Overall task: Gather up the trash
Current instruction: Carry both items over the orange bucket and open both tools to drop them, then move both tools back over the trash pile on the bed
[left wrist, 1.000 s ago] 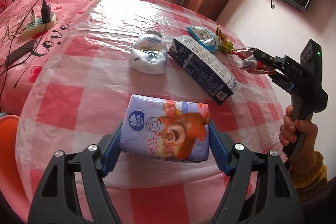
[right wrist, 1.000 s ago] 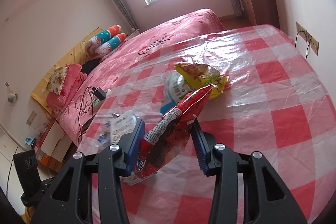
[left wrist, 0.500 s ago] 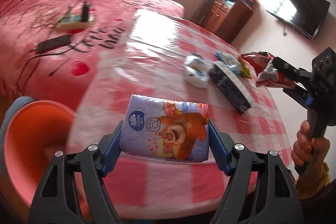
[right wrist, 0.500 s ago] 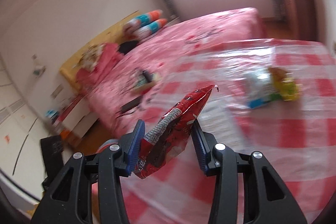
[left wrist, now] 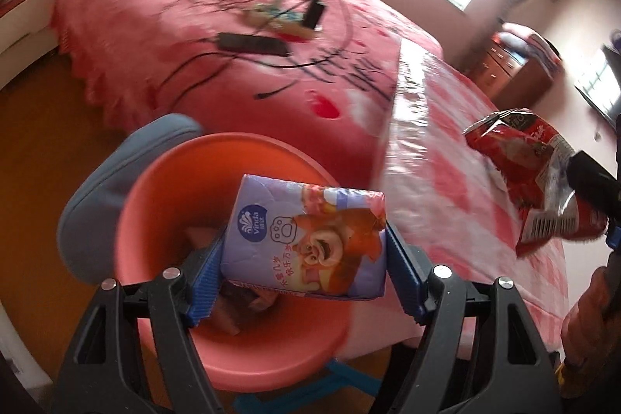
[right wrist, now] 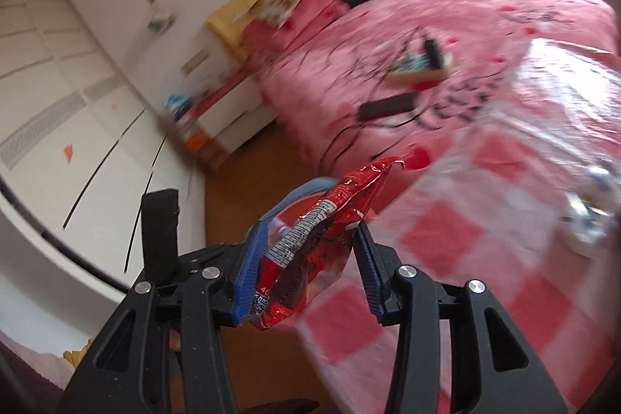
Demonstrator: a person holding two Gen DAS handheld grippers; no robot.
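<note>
My left gripper (left wrist: 306, 258) is shut on a purple tissue pack (left wrist: 310, 235) with a cartoon bear, held over an orange-pink bin (left wrist: 271, 355) on the floor beside the table. Some crumpled waste (left wrist: 240, 309) lies inside the bin. My right gripper (right wrist: 310, 239) is shut on a crumpled red snack bag (right wrist: 314, 247). In the left wrist view that red bag (left wrist: 520, 173) hangs over the table's edge, to the right of the bin. In the right wrist view the bin (right wrist: 299, 208) shows just behind the bag.
A round table with a red checked cloth (left wrist: 446, 189) under clear plastic stands right of the bin. A grey-blue lid (left wrist: 108, 189) rims the bin's far side. A pink bed (left wrist: 194, 37) with a power strip, phone and cables lies behind. Bare wooden floor (left wrist: 42, 142) is left.
Both grippers have swung left off the table, each keeping its load. The tissue pack now hangs over the bin, and the red bag has come to the table's edge.
</note>
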